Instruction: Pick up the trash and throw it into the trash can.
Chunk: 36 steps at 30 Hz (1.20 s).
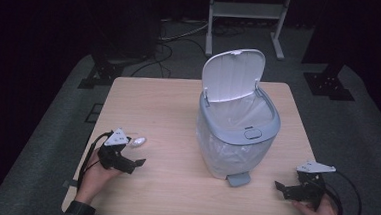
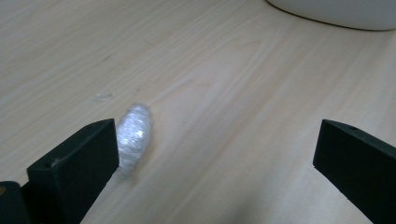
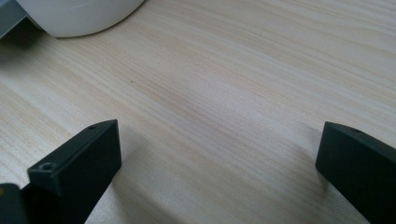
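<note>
High view: the left gripper (image 1: 136, 157) is resting at the near left of the bench (image 1: 168, 111), jaws spread, with a small wad of clear wrap (image 1: 138, 142) lying just beyond it. A bin (image 1: 237, 135) is standing in the middle with its lid (image 1: 233, 72) tipped up. The right gripper (image 1: 280, 187) is sitting near right, jaws apart.

Left gripper view: the wad (image 2: 134, 133) is lying just beside the left jaw, untouched.

Right gripper view: the 2 jaws are gaping over bare wood.
</note>
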### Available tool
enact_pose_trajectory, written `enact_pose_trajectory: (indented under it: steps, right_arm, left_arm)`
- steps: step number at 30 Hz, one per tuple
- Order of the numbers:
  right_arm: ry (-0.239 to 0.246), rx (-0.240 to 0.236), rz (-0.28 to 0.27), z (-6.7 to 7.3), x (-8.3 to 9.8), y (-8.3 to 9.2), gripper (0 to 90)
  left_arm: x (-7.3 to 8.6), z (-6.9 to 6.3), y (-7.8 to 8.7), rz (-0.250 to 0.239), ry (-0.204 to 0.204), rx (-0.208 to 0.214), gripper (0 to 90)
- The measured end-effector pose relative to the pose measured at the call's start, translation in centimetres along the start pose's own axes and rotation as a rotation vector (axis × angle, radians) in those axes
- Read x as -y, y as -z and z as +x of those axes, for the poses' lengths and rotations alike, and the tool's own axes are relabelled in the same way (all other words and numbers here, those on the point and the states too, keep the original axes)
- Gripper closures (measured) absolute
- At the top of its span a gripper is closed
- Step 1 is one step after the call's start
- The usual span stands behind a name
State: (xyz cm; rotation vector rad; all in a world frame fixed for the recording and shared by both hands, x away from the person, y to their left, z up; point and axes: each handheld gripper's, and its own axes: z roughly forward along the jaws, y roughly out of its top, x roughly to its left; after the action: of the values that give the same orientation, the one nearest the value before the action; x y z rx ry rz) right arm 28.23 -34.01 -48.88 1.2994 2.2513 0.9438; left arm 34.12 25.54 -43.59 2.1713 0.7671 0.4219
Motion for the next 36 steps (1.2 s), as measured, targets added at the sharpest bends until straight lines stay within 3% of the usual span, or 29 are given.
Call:
enact_pose_trajectory:
  steps: [5, 8, 16, 24, 32, 36]
  right_arm:
    - [-0.003, 0.003, 0.0, 0.0, 0.0, 0.0, 0.0]
    - [-0.003, 0.003, 0.0, 0.0, 0.0, 0.0, 0.0]
    - [-0.003, 0.003, 0.0, 0.0, 0.0, 0.0, 0.0]
    - [-0.003, 0.003, 0.0, 0.0, 0.0, 0.0, 0.0]
    - [-0.003, 0.003, 0.0, 0.0, 0.0, 0.0, 0.0]
    - [-0.003, 0.003, 0.0, 0.0, 0.0, 0.0, 0.0]
  left_arm:
    - [0.0, 1.3, -1.0, -0.019, 0.016, -0.002, 0.0]
    - [-0.1, 2.1, -1.9, 0.015, -0.001, -0.005, 0.0]
    - [0.0, 3.4, -3.8, 0.025, 0.005, -0.015, 0.0]
    - [1.1, 4.5, -5.7, 0.102, 0.027, -0.01, 0.0]
    - [1.4, 4.6, -5.9, 0.071, 0.04, 0.004, 1.1]
    - [1.5, 4.7, -5.6, 0.046, 0.049, -0.008, 11.5]
